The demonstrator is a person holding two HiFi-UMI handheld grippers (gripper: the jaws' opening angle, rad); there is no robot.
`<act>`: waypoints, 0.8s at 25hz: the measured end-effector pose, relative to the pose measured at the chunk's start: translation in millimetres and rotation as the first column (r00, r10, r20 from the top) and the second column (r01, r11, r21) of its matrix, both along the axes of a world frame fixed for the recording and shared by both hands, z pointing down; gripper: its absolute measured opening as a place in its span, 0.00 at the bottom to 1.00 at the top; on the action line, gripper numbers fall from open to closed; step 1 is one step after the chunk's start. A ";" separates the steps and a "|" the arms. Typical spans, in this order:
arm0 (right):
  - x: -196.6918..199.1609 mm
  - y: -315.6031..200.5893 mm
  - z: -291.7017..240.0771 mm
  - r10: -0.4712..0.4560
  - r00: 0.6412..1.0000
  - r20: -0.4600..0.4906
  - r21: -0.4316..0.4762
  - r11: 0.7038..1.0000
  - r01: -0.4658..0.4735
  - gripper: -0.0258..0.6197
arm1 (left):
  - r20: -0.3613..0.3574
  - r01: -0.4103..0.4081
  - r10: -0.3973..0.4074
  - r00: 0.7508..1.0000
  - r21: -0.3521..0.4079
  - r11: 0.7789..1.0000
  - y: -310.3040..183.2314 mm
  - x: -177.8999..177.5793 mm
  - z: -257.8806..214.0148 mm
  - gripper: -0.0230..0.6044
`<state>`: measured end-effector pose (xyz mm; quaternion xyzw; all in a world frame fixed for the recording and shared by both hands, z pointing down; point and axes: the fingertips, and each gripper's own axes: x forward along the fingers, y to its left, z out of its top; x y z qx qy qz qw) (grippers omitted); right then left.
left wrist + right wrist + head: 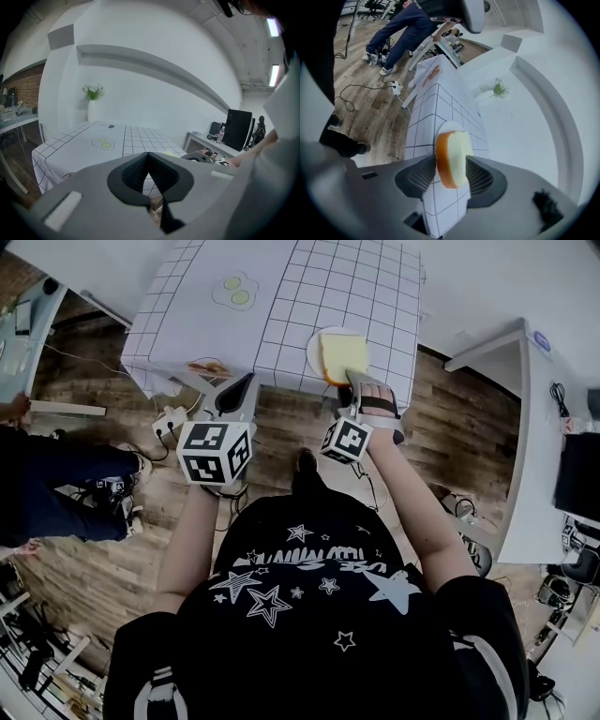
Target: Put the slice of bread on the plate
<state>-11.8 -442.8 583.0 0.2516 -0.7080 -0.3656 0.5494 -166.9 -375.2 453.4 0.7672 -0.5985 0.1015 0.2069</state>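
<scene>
Wood-floored room, with a white table under a black-gridded cloth (281, 296) at 12 o'clock in the head view. Near the table's front edge, at 1 o'clock: a round white plate (313, 345), with the pale yellow, orange-crusted slice of bread (343, 354) over it, shifted toward the plate's 3 o'clock side. Right gripper (354, 381) at 6 o'clock of the slice, jaws spread wide either side of it, pads close beside the crust but apparently not pressing. Left gripper (236, 395) at 11 o'clock, off the table's edge, jaws closed together on nothing. Flat fried-egg shape (234, 292) farther back on the cloth, also at 11 o'clock, well apart from the plate.

Likely risks from here:
- A ribbed pad catching the soft crust on the way out and dragging the slice over the plate's near rim.
- A tilted or sideways pull flipping the slice onto the cloth.
- A knock to the plate, so close to the table edge, sending both toward the floor.

Unclear whether the slice already lies fully flat on the plate.
</scene>
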 end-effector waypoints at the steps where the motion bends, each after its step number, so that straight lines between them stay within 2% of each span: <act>1: 0.5 1.0 0.8 0.000 1.000 0.000 -0.005 1.000 0.000 0.33 | 0.000 -0.002 0.002 1.000 0.001 1.000 0.5 0.1 -0.2 0.05; 12: 6.9 10.4 3.1 0.041 0.998 0.045 -0.042 0.998 -0.039 0.39 | -0.005 -0.016 0.017 1.000 0.011 1.000 14.0 2.4 0.0 0.05; 17: 6.8 15.0 -26.9 0.094 0.976 0.198 0.021 0.995 -0.100 0.39 | -0.017 -0.021 0.021 1.000 0.026 0.999 24.3 0.5 -2.7 0.05; 20: 6.7 20.2 -48.2 0.147 0.940 0.309 0.015 0.987 -0.160 0.39 | -0.020 -0.028 0.029 0.999 0.031 0.999 35.4 0.1 -3.5 0.05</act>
